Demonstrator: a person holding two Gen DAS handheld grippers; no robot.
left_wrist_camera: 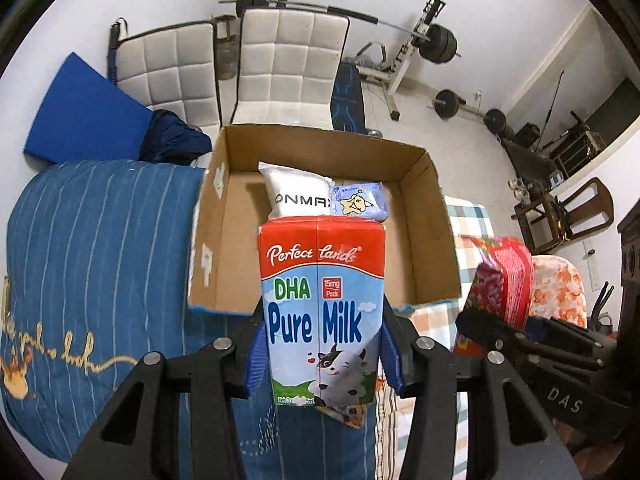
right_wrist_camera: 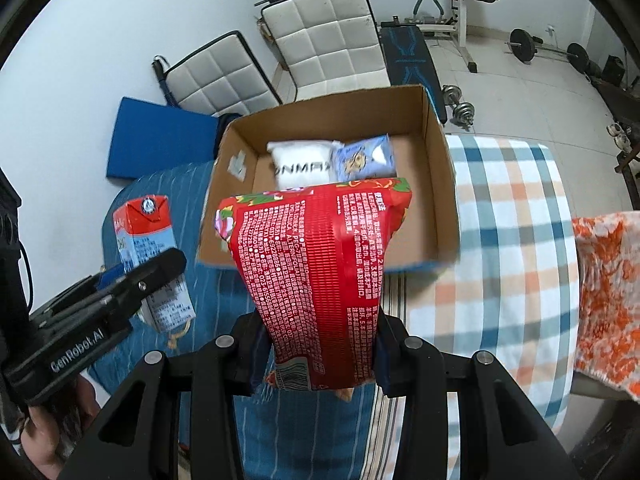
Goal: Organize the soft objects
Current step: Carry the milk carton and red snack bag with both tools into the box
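My left gripper (left_wrist_camera: 322,356) is shut on a red and blue "Pure Milk" carton (left_wrist_camera: 320,304), held upright just in front of the open cardboard box (left_wrist_camera: 432,216). The carton also shows in the right wrist view (right_wrist_camera: 150,256). My right gripper (right_wrist_camera: 320,356) is shut on a red soft packet (right_wrist_camera: 320,272) with white print, held above the box's near edge; it also shows in the left wrist view (left_wrist_camera: 504,276). Inside the box (right_wrist_camera: 436,184) lie a white "ONMAX" pack (left_wrist_camera: 296,194) and a light blue tissue pack (left_wrist_camera: 358,200), side by side at the back.
The box rests on a bed with a blue striped quilt (left_wrist_camera: 100,264) on the left and a checked sheet (right_wrist_camera: 508,240) on the right. An orange floral cloth (right_wrist_camera: 608,300) lies at the far right. White padded panels (left_wrist_camera: 288,64), a blue mat (left_wrist_camera: 84,116) and weight equipment stand behind.
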